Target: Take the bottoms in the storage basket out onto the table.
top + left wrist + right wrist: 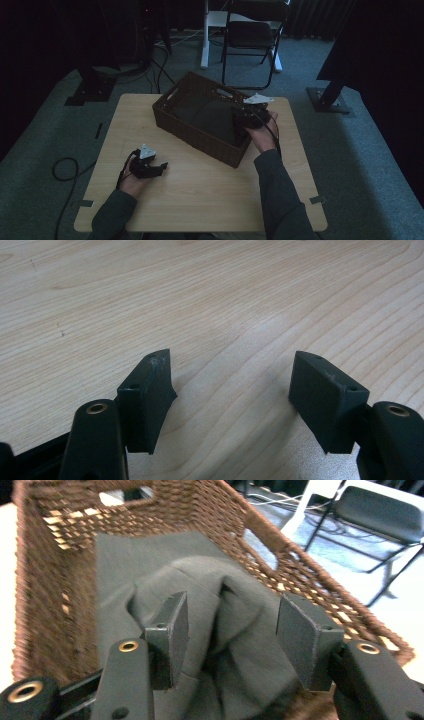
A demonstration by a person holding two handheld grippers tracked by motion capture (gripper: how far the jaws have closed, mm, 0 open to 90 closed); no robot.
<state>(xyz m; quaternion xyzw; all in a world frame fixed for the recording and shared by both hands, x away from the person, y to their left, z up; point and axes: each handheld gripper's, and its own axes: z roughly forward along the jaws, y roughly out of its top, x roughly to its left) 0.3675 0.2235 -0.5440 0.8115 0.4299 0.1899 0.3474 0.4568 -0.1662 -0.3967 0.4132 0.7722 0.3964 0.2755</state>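
A brown woven basket (192, 132) stands at an angle on the far half of the wooden table (200, 195). A dark grey cloth (210, 117) lies crumpled inside it. My right gripper (236, 116) reaches over the basket's right end. In the right gripper view its jaws (234, 600) stand apart above the cloth (200, 575), and a raised fold sits between them without the pads pressing on it. The basket wall (50, 605) runs along the left. My left gripper (162, 166) rests low at the table's near left, open over bare wood (232, 357).
A black folding chair (250, 35) and a white table leg (204, 40) stand on the carpet behind the table. Black stand bases sit at the back left (90, 87) and the right (330, 97). A cable (65, 170) loops on the floor at the left.
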